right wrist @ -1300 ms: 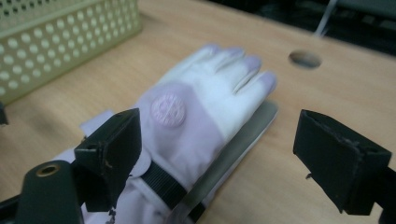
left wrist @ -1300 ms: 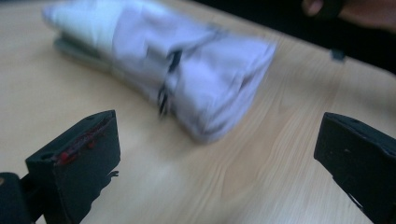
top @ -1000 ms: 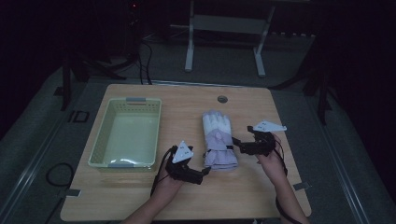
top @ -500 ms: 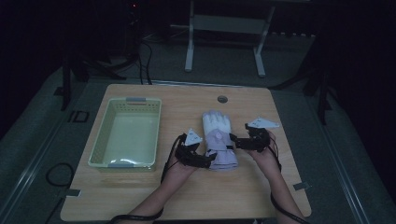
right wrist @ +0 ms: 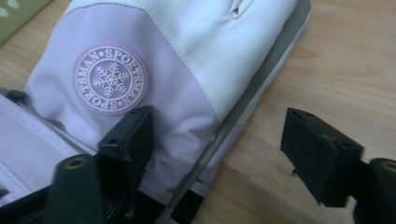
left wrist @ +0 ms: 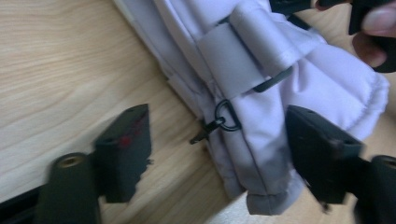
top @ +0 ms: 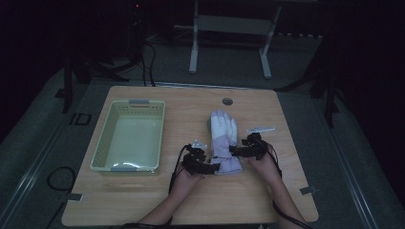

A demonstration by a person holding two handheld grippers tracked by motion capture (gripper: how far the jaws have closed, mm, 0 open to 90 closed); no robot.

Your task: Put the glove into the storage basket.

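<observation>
at table centre, toward 3 o'clock of the green basket (top: 128,136), a lilac-and-white glove (top: 224,139) is lying flat, cuff toward the person. left gripper (left wrist: 218,140) is straddling the cuff edge w/ jaws spread; right gripper (right wrist: 217,151) is spread over the opposite edge by the snowflake badge (right wrist: 110,79). prob. a two-sided pinch: both should be biting deep into the fabric, avoiding the clip ring (left wrist: 226,116), before closing.

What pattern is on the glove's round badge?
A white snowflake on the lilac badge, clearest in the right gripper view.
</observation>
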